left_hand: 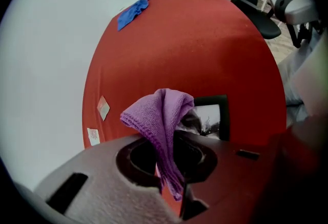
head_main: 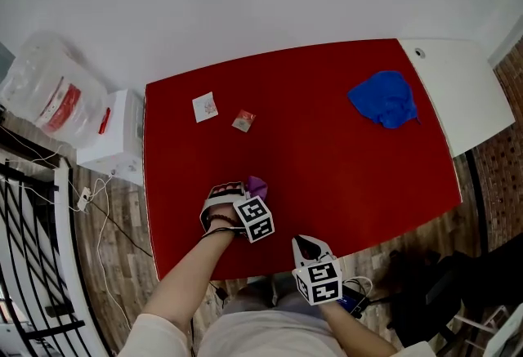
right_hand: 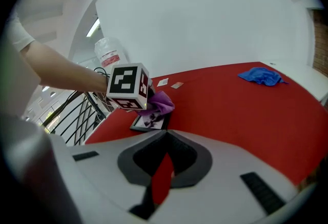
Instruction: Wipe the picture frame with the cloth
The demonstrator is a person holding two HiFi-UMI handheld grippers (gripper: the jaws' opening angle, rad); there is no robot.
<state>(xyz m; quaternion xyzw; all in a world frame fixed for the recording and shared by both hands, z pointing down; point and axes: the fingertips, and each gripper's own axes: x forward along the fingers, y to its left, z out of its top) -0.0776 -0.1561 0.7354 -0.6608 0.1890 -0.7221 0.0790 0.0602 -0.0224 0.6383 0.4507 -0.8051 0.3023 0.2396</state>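
My left gripper (head_main: 243, 194) is shut on a purple cloth (left_hand: 160, 110), which bunches up above the jaws and hangs down between them. Just past the cloth, a black picture frame (left_hand: 211, 117) with a grey photo lies flat on the red table (head_main: 327, 151). The right gripper view shows the purple cloth (right_hand: 160, 103) resting on the frame (right_hand: 148, 123) under the left gripper's marker cube (right_hand: 128, 87). In the head view the frame is hidden beneath the left gripper. My right gripper (head_main: 309, 246) hovers at the table's near edge, jaws together and holding nothing.
A crumpled blue cloth (head_main: 384, 99) lies at the far right of the table. Two small cards (head_main: 205, 107) (head_main: 243, 121) lie at the far left. A white box (head_main: 114, 139) and a plastic bag (head_main: 49, 90) stand left of the table, and a white board (head_main: 458, 86) adjoins its right side.
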